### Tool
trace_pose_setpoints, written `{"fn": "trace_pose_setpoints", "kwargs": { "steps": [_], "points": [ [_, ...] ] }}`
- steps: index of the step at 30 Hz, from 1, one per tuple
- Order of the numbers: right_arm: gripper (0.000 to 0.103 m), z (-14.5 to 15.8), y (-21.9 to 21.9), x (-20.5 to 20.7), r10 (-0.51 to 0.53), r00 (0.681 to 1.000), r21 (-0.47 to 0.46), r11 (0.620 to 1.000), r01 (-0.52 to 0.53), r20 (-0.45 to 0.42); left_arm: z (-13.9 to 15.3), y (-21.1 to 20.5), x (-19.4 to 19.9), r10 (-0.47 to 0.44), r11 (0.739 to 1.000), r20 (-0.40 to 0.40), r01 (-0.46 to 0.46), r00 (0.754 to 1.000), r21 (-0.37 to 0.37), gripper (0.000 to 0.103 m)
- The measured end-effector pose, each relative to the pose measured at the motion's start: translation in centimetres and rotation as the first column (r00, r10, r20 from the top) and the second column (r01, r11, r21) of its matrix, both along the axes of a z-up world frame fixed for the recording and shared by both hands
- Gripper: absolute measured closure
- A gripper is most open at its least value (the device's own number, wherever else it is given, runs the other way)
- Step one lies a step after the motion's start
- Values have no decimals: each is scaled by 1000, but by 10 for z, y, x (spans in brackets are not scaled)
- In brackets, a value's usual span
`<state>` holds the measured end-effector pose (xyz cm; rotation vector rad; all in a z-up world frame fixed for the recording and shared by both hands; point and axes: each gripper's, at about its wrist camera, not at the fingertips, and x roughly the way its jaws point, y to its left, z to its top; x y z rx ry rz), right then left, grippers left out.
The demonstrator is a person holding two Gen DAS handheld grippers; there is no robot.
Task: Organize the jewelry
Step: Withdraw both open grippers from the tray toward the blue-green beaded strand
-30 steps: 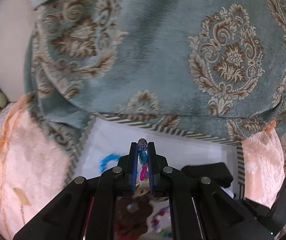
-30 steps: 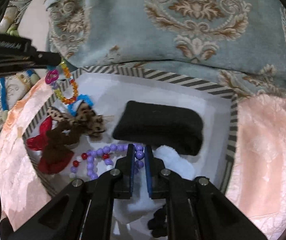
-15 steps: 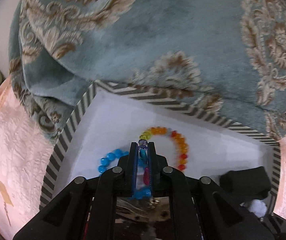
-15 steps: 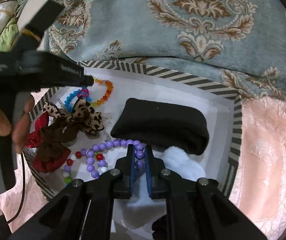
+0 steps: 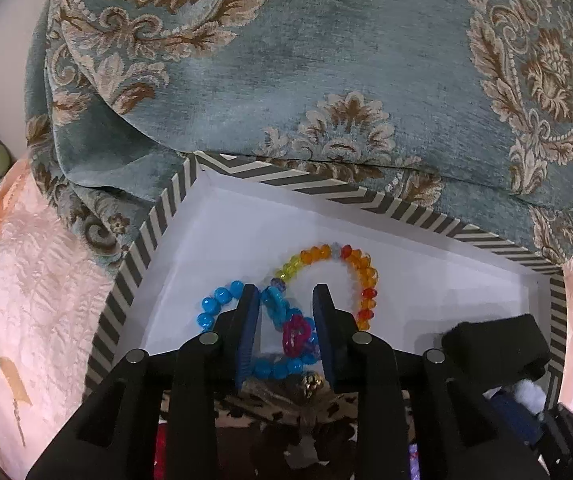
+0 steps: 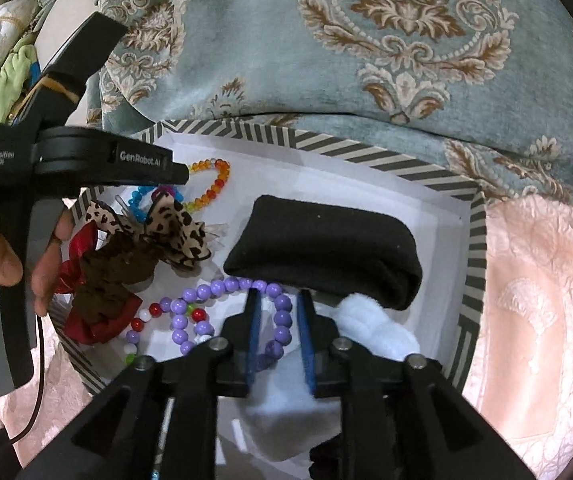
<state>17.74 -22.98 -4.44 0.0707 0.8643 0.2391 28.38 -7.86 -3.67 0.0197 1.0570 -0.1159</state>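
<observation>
A striped box [image 5: 270,179] with a white floor holds the jewelry. My left gripper [image 5: 285,293] is open over its far left corner. The rainbow bead bracelet [image 5: 360,272] with its pink charm [image 5: 295,334] lies on the floor between and beyond the fingers, beside a blue bead bracelet [image 5: 210,308]. My right gripper [image 6: 278,296] is open over the purple bead bracelet [image 6: 226,286], which lies loose on the box floor [image 6: 326,184]. The left gripper body [image 6: 66,160] shows in the right wrist view above the rainbow bracelet [image 6: 216,184].
In the box lie a black pouch [image 6: 322,248], a leopard bow [image 6: 174,228], brown and red hair ties [image 6: 102,280], a red and white bead string [image 6: 142,320] and white fluff [image 6: 370,324]. A teal patterned cushion [image 5: 326,80] presses on the far rim. Peach fabric [image 6: 534,300] surrounds the box.
Both grippers have opened. The left one lowered the rainbow bracelet into the box corner and let it go. The right one let go of the purple bracelet.
</observation>
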Motion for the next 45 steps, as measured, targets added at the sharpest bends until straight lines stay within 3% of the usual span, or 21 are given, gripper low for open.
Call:
{"fn": "trace_pose_setpoints", "kwargs": {
  "steps": [12,23,39,45],
  "points": [
    [59,21,-12,-11,-58,997,32,998,57,41,31,-2,-45,-13,999,62,9,998,52,92],
    [48,26,-19,-27,-103,994,30,994,102,33,41,7,-97,-17,1000,53,17,998,10,92],
    [48,37,-22,-89,-125,992,66,990,124,20,53,49,-166,-23,997,29,25,999,-73,92],
    [48,45,-20,-120,-117,993,50,992,116,31,54,59,-198,-11,998,33,13,999,-69,92]
  ]
}}
